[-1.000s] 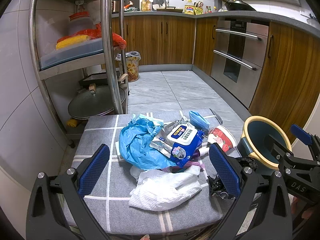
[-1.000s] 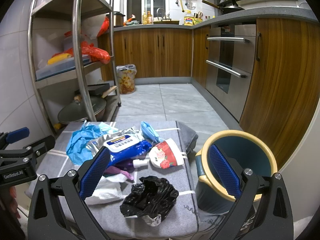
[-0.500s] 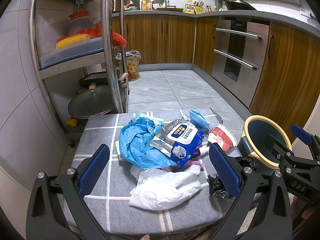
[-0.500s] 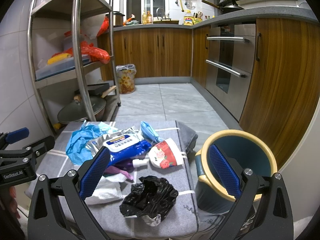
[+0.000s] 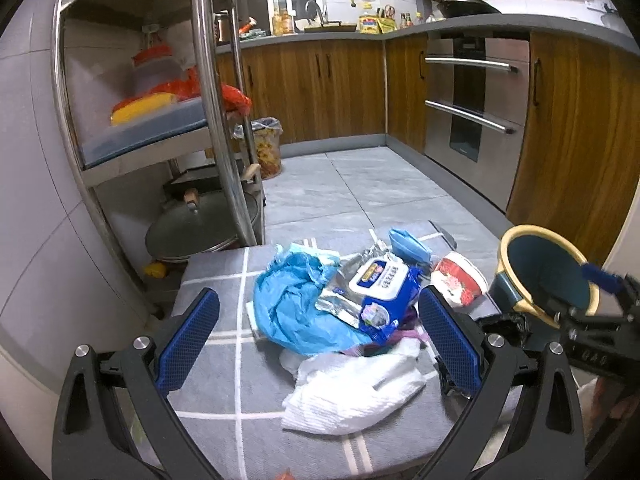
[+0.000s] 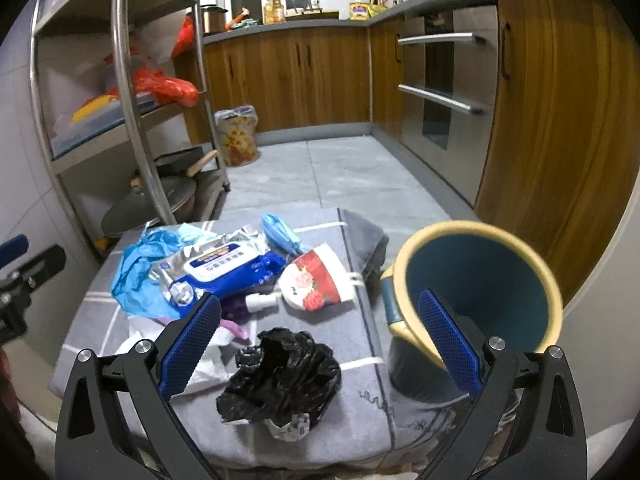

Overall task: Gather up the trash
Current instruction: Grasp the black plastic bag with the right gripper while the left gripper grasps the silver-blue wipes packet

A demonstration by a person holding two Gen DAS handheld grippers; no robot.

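Note:
Trash lies on a grey checked cushion (image 5: 224, 364): a blue plastic bag (image 5: 292, 308), a blue wet-wipe pack (image 5: 380, 284), white crumpled paper (image 5: 352, 392), a red-and-white paper cup (image 6: 316, 280), a blue face mask (image 6: 280, 232) and a crumpled black bag (image 6: 284, 376). A teal bin with a yellow rim (image 6: 476, 292) stands tilted at the cushion's right. My left gripper (image 5: 316, 340) is open and empty over the white paper. My right gripper (image 6: 318, 340) is open and empty above the black bag.
A steel rack (image 5: 216, 120) with a pan lid and food boxes stands at the left. Wooden cabinets (image 5: 332, 88) and an oven (image 5: 476, 104) line the back and right. A lined bin (image 5: 264, 148) stands on the tiled floor beyond the cushion.
Both grippers have moved forward and down a little toward the cushion. The trash has not moved.

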